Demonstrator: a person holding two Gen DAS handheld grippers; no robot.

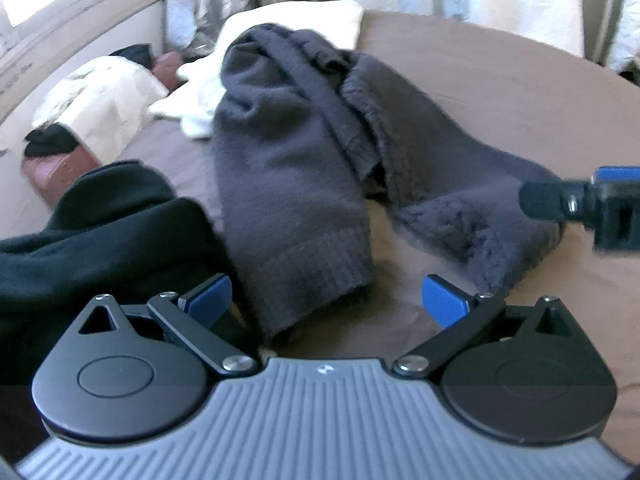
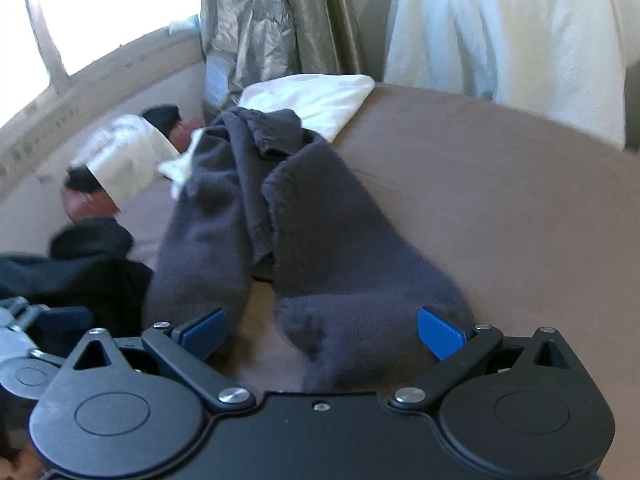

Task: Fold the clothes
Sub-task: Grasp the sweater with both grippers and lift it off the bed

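Note:
A dark grey knitted sweater [image 1: 288, 168] lies crumpled on the brown bed sheet [image 1: 500, 92], two long parts stretching toward me. My left gripper [image 1: 326, 300] is open, its blue pads on either side of the nearer ribbed end without touching it. In the right wrist view the same sweater [image 2: 320, 240] runs up the middle. My right gripper [image 2: 322, 334] is open, and the sweater's right-hand end lies between its pads. The right gripper [image 1: 600, 204] also shows at the right edge of the left wrist view, beside the sweater's fuzzy end.
A black garment [image 1: 92, 236] is heaped at the left, near the left gripper. White cloth [image 1: 200, 92] and a white pillow [image 1: 100, 100] lie behind, with a brown leather bag [image 1: 60, 172]. Curtains [image 2: 280, 20] and a window [image 2: 100, 12] stand beyond the bed.

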